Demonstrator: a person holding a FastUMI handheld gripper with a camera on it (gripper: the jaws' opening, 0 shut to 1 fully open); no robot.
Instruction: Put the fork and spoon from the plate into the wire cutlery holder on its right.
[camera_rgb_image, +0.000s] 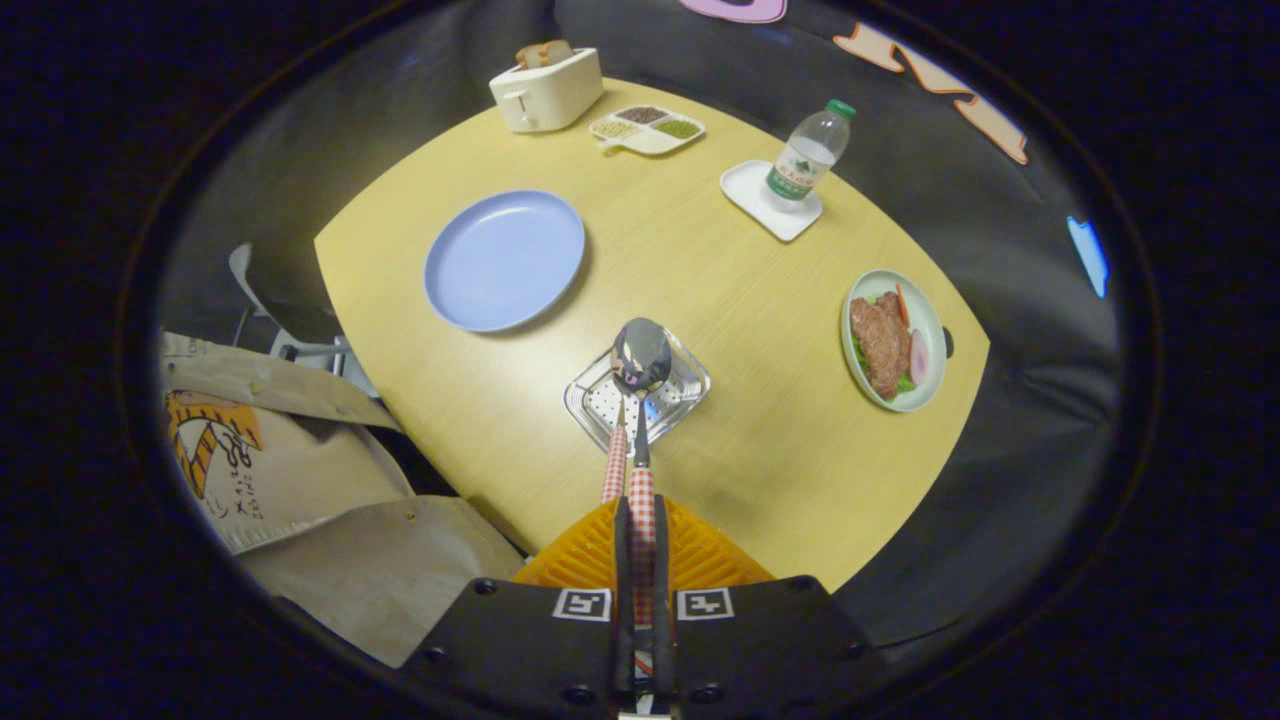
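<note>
From the gripper view I look down on a pale wooden table (700, 300) that fills the centre of the frame; my gripper (640, 545) rises from the bottom centre, its two fingers drawn close together and clamped on the red-and-white checked handle of a spoon (641, 362); the spoon points straight ahead, its shiny bowl raised over the wire cutlery holder (640, 398), which sits on the table just beyond the fingers, a little below the middle of the frame. A second checked handle, which I take to be the fork (613, 465), runs alongside the spoon just to its left and reaches down into the holder; its head is hidden behind the spoon, so I cannot be sure of it. The blue plate (504, 260) lies up and to the left of the holder, well apart from it. At the upper left of the table stands a cream toaster (546, 90) with bread in its slot; just to its right lies a divided tray (647, 130) of grains. Towards the upper right a water bottle (808, 155) with a green cap stands on a small white square dish (765, 205). At the right edge of the table rests a pale green plate of food (893, 340). Brown paper bags (300, 490) lie at the lower left, beside the table.
</note>
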